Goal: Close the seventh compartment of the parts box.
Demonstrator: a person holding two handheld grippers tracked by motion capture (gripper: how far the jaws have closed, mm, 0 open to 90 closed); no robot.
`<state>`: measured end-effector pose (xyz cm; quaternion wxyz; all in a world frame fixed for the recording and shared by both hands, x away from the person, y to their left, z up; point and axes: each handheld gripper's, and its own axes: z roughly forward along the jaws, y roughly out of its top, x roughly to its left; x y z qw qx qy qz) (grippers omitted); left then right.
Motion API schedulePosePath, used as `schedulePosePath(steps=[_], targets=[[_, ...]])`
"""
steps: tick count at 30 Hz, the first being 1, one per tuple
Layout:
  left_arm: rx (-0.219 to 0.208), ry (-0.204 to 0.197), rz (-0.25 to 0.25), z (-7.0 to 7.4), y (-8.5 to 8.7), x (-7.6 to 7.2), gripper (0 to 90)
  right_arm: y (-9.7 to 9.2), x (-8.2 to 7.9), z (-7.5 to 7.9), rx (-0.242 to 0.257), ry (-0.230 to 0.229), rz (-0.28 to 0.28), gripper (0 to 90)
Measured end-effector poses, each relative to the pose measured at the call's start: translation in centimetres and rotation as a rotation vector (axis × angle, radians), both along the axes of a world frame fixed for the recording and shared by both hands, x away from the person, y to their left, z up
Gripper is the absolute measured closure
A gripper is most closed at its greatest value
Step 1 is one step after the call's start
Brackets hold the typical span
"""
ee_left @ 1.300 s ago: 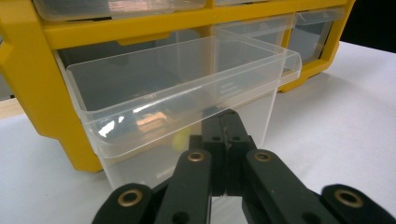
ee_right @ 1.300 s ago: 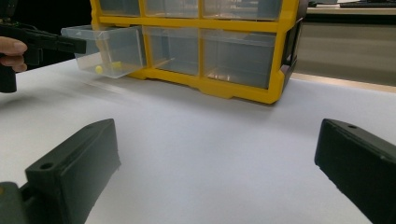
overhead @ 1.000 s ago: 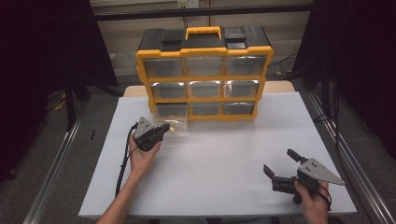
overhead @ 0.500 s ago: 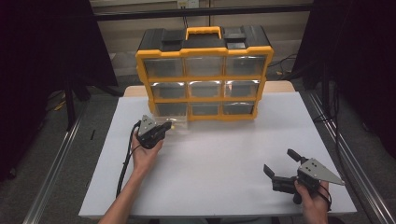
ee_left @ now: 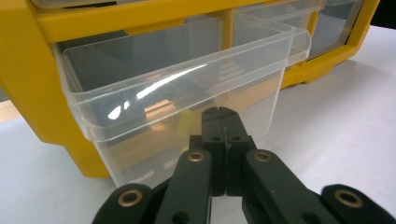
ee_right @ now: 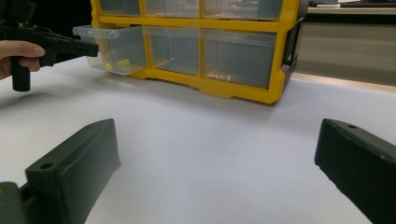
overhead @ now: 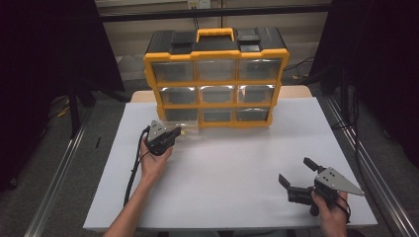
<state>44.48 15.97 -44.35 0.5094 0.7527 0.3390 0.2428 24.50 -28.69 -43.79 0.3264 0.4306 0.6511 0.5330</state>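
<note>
- The clear drawer (ee_left: 187,93) is seen at centre frame in the left gripper view, in the bottom-left slot of the yellow cabinet (overhead: 216,79), partly pulled out.
- Its contents are blurred; small yellow pieces (ee_right: 122,62) are made out.
- Its long axis runs out of the cabinet toward the left gripper (ee_left: 223,114).
- The left gripper's jaws are closed together against the drawer front; a grip cannot be confirmed.
- The right gripper (overhead: 296,173), lower right in the high view, is spread wide and holds nothing.

Organizer (overhead: 216,81) was yellow w/ black top; drawer (ee_left: 187,93) clear, small yellow bits inside; table (overhead: 237,168) white; both grippers black.
</note>
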Motion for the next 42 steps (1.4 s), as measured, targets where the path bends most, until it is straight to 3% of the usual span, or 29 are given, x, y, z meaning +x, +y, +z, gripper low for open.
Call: schedulePosePath(steps=[4, 6, 9, 21, 25, 28, 31, 42], targets=[[-0.013, -0.009, -0.009, 0.7, -0.4, 0.0, 90.0, 0.0, 0.0, 0.0, 0.000, 0.000, 0.000, 0.0], [0.002, -0.016, -0.001, 1.1, -0.8, 0.1, 90.0, 0.0, 0.0, 0.0, 0.000, 0.000, -0.002, 0.0], [0.004, -0.009, 0.020, 0.9, -0.9, 0.5, 90.0, 0.0, 0.0, 0.0, 0.001, 0.002, 0.000, 0.0], [0.001, 0.004, 0.022, 1.1, -1.0, 1.5, 90.0, 0.0, 0.0, 0.0, 0.002, -0.001, -0.001, 0.0], [-0.023, 0.007, 0.030, 0.9, -1.1, 1.6, 90.0, 0.0, 0.0, 0.0, 0.001, 0.001, 0.001, 0.0], [-0.016, 0.010, 0.030, 0.9, -1.2, 1.8, 90.0, 0.0, 0.0, 0.0, -0.001, 0.000, 0.004, 0.0], [-0.054, 0.023, 0.041, 0.8, -1.2, 2.0, 90.0, -0.1, 0.0, 0.0, 0.001, 0.000, 0.001, 0.0], [-0.025, 0.020, 0.035, 1.1, -1.5, 2.5, 90.0, 0.0, 0.0, 0.0, 0.002, 0.002, 0.002, 0.0]])
